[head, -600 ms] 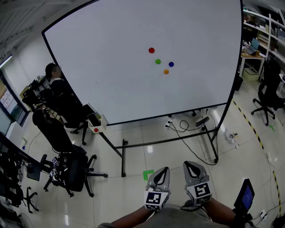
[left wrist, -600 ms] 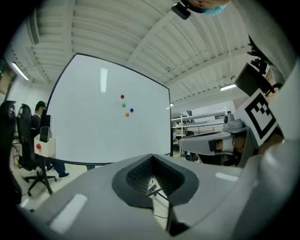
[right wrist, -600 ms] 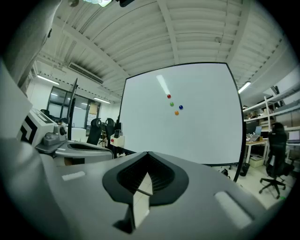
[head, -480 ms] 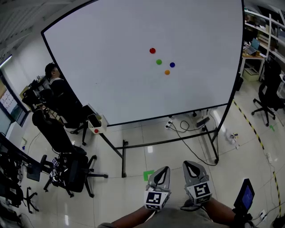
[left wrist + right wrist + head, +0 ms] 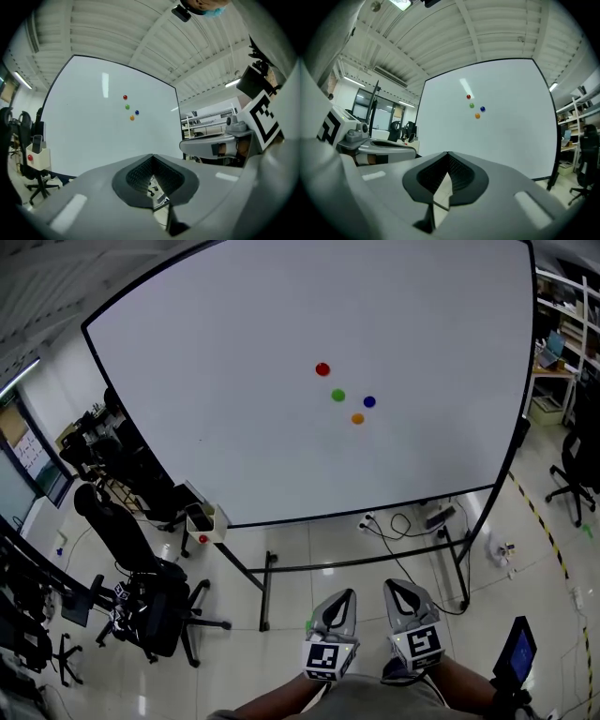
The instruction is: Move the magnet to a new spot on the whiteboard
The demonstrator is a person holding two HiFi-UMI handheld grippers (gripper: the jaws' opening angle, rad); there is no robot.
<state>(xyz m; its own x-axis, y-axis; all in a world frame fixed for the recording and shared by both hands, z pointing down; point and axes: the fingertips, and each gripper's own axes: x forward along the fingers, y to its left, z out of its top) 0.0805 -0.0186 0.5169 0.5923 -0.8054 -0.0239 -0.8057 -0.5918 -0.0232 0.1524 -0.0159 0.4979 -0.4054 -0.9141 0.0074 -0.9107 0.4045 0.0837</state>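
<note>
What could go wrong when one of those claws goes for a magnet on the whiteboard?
The red magnet, green magnet, blue magnet and orange magnet sit close together on the whiteboard, so jaws closing on one might nudge a neighbour.
Cables lie on the floor under the board, a likely trip hazard.
The left gripper and right gripper are both shut; either would bump a magnet unless opened.
</note>
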